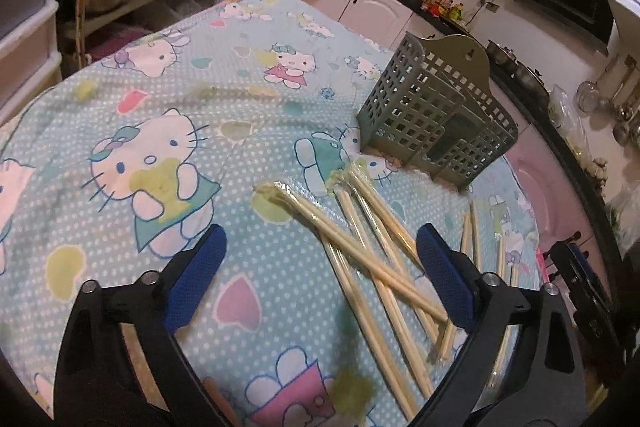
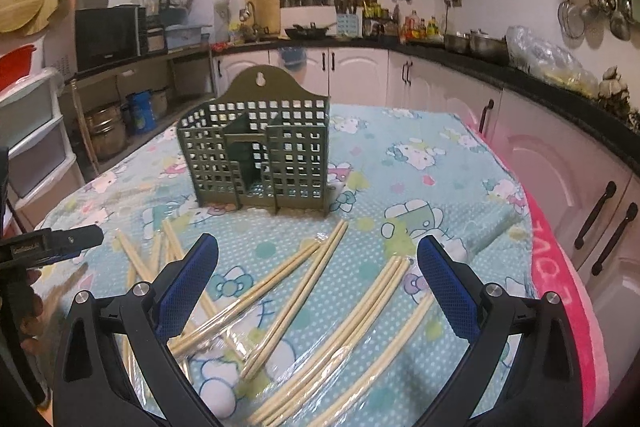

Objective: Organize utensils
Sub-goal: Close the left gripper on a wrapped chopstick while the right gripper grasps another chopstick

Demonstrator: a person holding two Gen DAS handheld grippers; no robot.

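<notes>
Pairs of wrapped chopsticks (image 2: 304, 291) lie scattered flat on the bench (image 2: 460, 195), in front of the upright green holder (image 2: 256, 155), which looks empty. Both claws hang wide apart, holding nothing. The right claw (image 2: 318, 291) sits over the nearest pairs, whose long axes run diagonally away toward the holder. The left claw (image 1: 320, 275) hovers beside a crossed pile (image 1: 372, 247), its right finger nearest them.

We hold the left tool (image 1: 322, 267) and the right tool (image 2: 318, 277) low and level, both with blue fingers spread wide, gripping nothing.
</notes>
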